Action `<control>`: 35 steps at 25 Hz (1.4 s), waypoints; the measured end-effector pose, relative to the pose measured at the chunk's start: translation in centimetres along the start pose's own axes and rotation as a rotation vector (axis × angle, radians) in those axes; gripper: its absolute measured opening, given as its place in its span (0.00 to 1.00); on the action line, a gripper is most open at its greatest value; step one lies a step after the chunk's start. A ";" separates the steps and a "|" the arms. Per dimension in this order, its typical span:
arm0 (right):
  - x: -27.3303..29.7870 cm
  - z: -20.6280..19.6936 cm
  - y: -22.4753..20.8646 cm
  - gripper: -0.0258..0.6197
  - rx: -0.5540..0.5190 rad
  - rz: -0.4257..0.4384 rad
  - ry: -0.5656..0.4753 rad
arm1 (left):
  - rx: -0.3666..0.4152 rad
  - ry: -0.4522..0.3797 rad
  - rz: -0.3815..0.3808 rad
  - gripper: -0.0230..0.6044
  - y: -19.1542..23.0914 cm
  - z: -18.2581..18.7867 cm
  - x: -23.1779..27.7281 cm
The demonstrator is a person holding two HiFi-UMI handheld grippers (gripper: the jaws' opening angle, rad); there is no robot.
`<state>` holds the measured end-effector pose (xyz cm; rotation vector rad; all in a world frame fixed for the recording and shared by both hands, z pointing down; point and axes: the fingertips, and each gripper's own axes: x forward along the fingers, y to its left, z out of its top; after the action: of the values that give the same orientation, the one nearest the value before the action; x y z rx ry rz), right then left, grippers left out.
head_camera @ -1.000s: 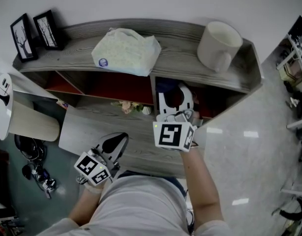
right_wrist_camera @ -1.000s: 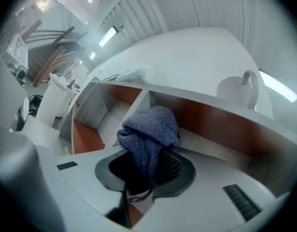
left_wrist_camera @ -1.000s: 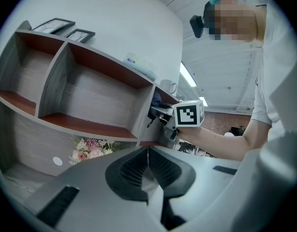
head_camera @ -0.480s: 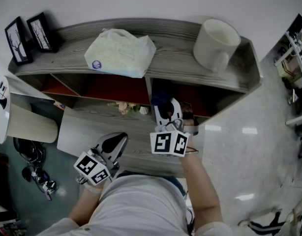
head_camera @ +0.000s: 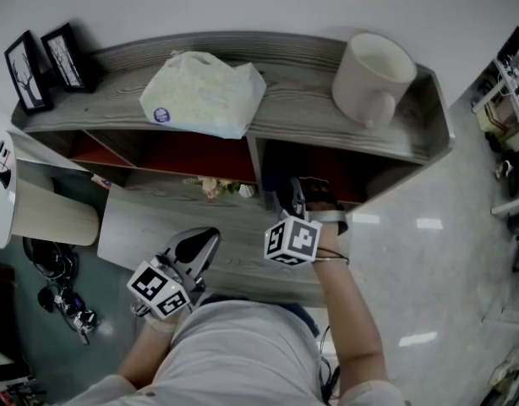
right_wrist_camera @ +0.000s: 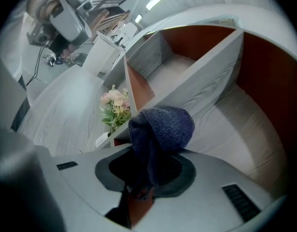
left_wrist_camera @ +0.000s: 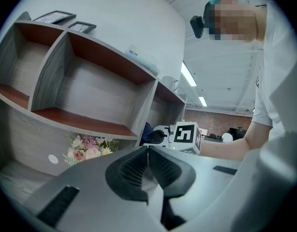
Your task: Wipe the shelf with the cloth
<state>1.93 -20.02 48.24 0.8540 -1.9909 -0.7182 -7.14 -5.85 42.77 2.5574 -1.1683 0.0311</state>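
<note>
The grey wooden shelf (head_camera: 310,100) has red-brown inner panels and open compartments (right_wrist_camera: 235,124). My right gripper (head_camera: 298,203) reaches into the mouth of the lower right compartment, its marker cube (head_camera: 292,241) toward me. It is shut on a dark blue cloth (right_wrist_camera: 163,129), which bulges out over the right gripper (right_wrist_camera: 153,163) and hides the pads. In the left gripper view the cloth (left_wrist_camera: 146,132) shows at the compartment's edge. My left gripper (head_camera: 192,252) hangs lower left, in front of the shelf, and the left gripper (left_wrist_camera: 148,153) holds nothing, its pads together.
On top of the shelf lie a tissue pack (head_camera: 202,91), a white mug (head_camera: 374,74) and two picture frames (head_camera: 44,62). A small flower bunch (head_camera: 215,184) stands on the lower board by the divider. A white lamp shade (head_camera: 40,214) is at left; pale floor lies right.
My right gripper has sunk and rolled, its cube turning, and its tip with the cloth has dropped to the lower right compartment. The left gripper has stayed put.
</note>
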 end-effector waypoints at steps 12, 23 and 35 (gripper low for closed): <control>4.4 -1.2 -2.0 0.18 0.102 0.048 0.047 | -0.006 0.005 0.031 0.07 0.6 -0.1 -0.3; 4.3 0.4 -6.5 0.18 0.291 -0.018 -0.032 | -0.007 -0.005 0.064 0.07 1.4 0.2 -0.8; 0.4 -4.8 -1.7 0.30 0.399 0.068 0.098 | -0.004 -0.002 0.045 0.07 0.8 -0.1 -0.8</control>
<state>6.35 -22.19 49.55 1.0243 -2.0953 -0.2343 -8.28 -5.70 42.97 2.5281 -1.2246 0.0369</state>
